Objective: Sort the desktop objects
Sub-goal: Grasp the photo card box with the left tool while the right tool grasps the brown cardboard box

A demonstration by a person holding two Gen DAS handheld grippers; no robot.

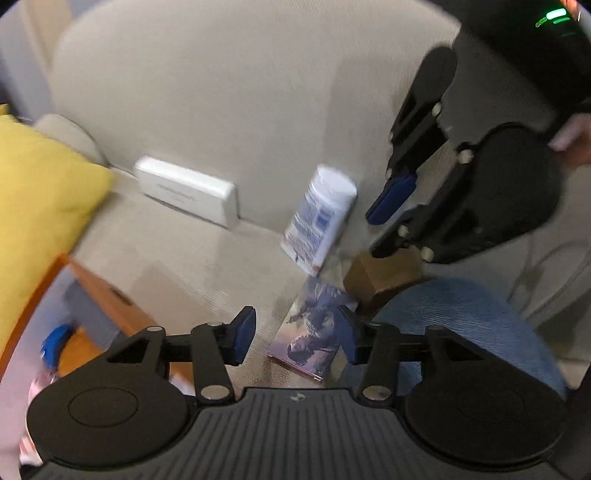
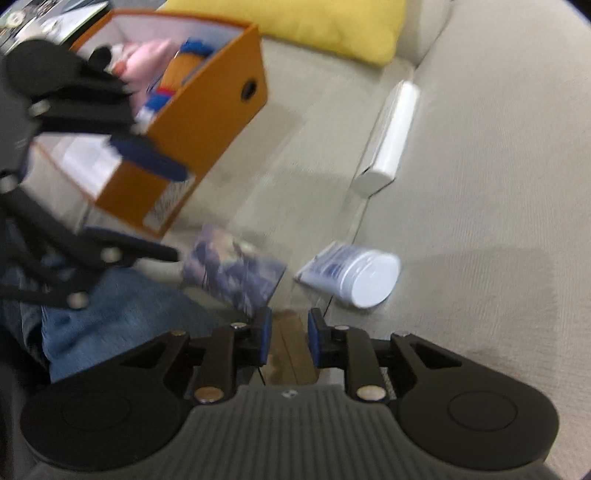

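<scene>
- Scene: beige sofa seat (image 1: pixel 207 266), both views motion-blurred.
- Left gripper (image 1: pixel 295 338): jaws apart, blue pads clear of everything, nothing clamped. It hangs over a picture card (image 1: pixel 314 332) lying flat on the seat; the card shows in the gap between the fingers but is not pinched.
- Right gripper (image 2: pixel 287 338): points down at a brown wooden block (image 2: pixel 291 347), which sits in the gap between the two blue pads. Jaws are narrowly apart; with the blur I can't tell if the pads press on the block or just flank it.
- In the left wrist view the right gripper (image 1: pixel 384 229) stands right over the same block (image 1: pixel 384 275), fingertips at its top edge.
- White-capped tube with blue print (image 2: pixel 354 271) lies on its side on the seat, just beside the card (image 2: pixel 236 271), near the block, cap toward the right of the frame. In the left view the tube (image 1: pixel 321 218) leans against the backrest.
- White rectangular box (image 1: pixel 186 190) rests in the seam between seat and backrest, well apart from the tube.
- Orange storage box (image 2: pixel 207 122) sits open on the seat at left; inside are a pink soft item (image 2: pixel 147 59) and an orange-and-blue toy (image 2: pixel 184 62).
- Yellow cushion (image 2: pixel 314 22) behind the orange box, against the backrest.
- A person's leg in blue jeans (image 2: pixel 110 317) beside the card and block.
</scene>
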